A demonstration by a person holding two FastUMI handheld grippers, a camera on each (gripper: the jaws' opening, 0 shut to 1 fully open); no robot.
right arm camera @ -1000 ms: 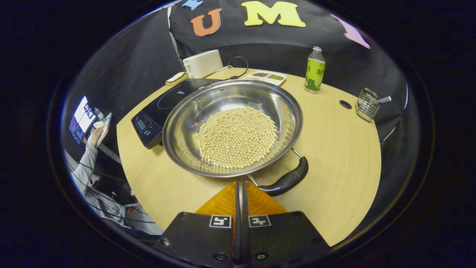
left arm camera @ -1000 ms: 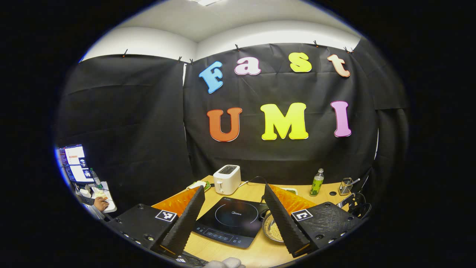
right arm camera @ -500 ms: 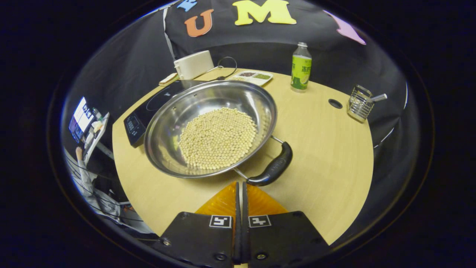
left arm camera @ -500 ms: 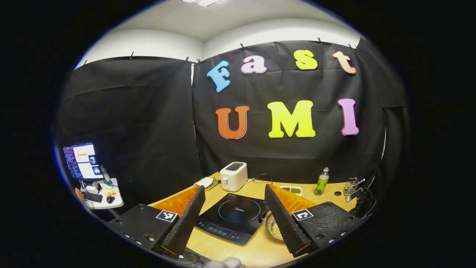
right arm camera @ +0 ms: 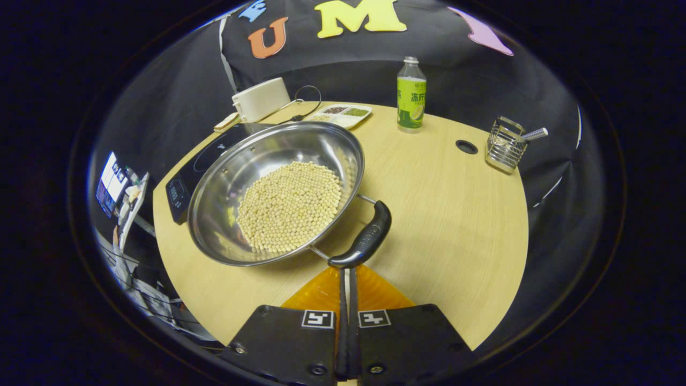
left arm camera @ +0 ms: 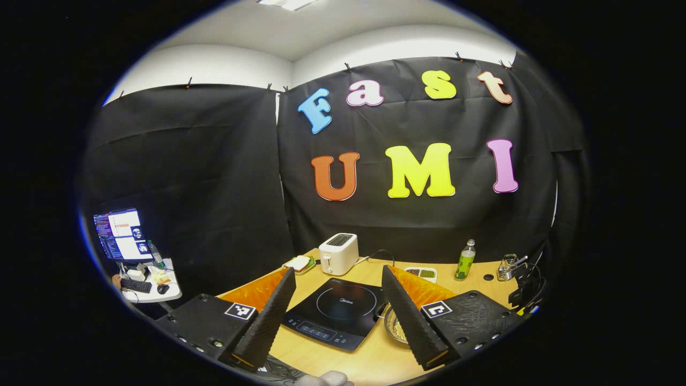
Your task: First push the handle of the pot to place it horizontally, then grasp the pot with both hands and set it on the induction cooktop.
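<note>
A steel pot (right arm camera: 225, 182) holding pale beans (right arm camera: 289, 206) rests on the wooden table (right arm camera: 445, 214), partly over the black induction cooktop (right arm camera: 182, 179). Its black side handle (right arm camera: 364, 238) points toward the camera. My right gripper (right arm camera: 346, 268) is shut with nothing held, its tips right at the near end of that handle. In the left gripper view, my left gripper (left arm camera: 338, 292) is open above the table's near edge, with the induction cooktop (left arm camera: 337, 316) showing between its fingers and a sliver of the pot (left arm camera: 394, 327) beside the right finger.
A white toaster (right arm camera: 260, 99) and a compartment tray (right arm camera: 340, 112) stand behind the pot. A green bottle (right arm camera: 411, 94) and a wire holder (right arm camera: 504, 150) sit at the far right, near a cable hole (right arm camera: 466, 146). A desk with a monitor (left arm camera: 120, 233) stands left.
The right gripper, still shut, has shifted right and come up to the handle's end; the pot now sits further left in its view. The left gripper barely moved.
</note>
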